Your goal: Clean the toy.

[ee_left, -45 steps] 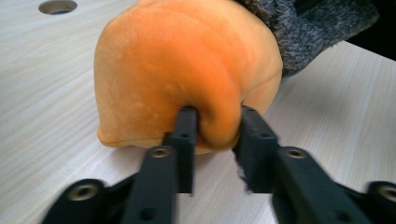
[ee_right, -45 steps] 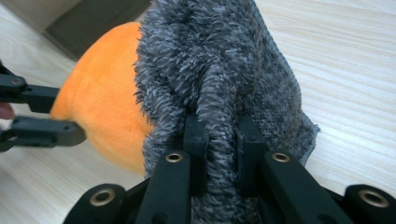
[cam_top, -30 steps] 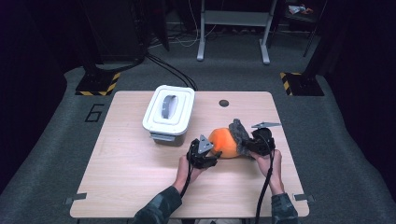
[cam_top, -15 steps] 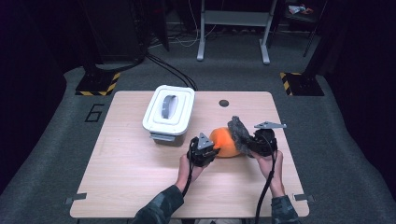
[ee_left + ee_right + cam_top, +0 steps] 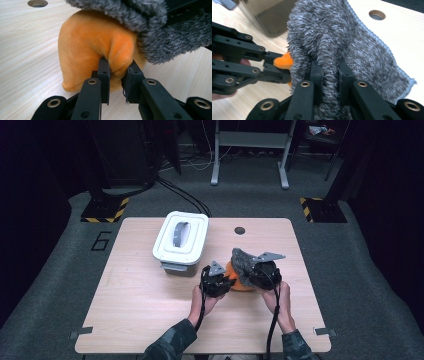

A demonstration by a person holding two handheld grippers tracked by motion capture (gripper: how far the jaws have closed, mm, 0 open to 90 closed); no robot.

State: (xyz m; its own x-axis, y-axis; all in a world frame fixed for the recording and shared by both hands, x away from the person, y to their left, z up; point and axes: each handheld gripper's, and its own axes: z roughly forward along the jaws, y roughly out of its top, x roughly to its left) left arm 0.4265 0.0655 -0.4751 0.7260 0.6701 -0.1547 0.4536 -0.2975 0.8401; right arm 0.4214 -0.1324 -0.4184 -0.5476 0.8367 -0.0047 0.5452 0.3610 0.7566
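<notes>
An orange plush piece (image 5: 239, 284) lies on the table's near middle. My left gripper (image 5: 220, 281) has just been closing and now pinches a fold of the orange plush (image 5: 90, 45) between its jaws (image 5: 117, 66). A grey fuzzy cloth (image 5: 243, 260) drapes over the top of the plush. My right gripper (image 5: 252, 270) is shut on a bunched fold of the grey cloth (image 5: 332, 32), which it holds up in front of its jaws (image 5: 329, 66). The right gripper view also shows the left gripper (image 5: 274, 65) clamping a bit of orange plush (image 5: 283, 62).
A white lidded box (image 5: 181, 239) with a grey handle stands at the back left of the wooden table (image 5: 150, 310). A round hole (image 5: 240, 230) sits near the table's far edge. Dark floor with stand legs and cables lies beyond.
The right gripper has carried the grey cloth leftward over the orange plush, hiding more of it. The left gripper has stayed in place and closed onto the plush.
</notes>
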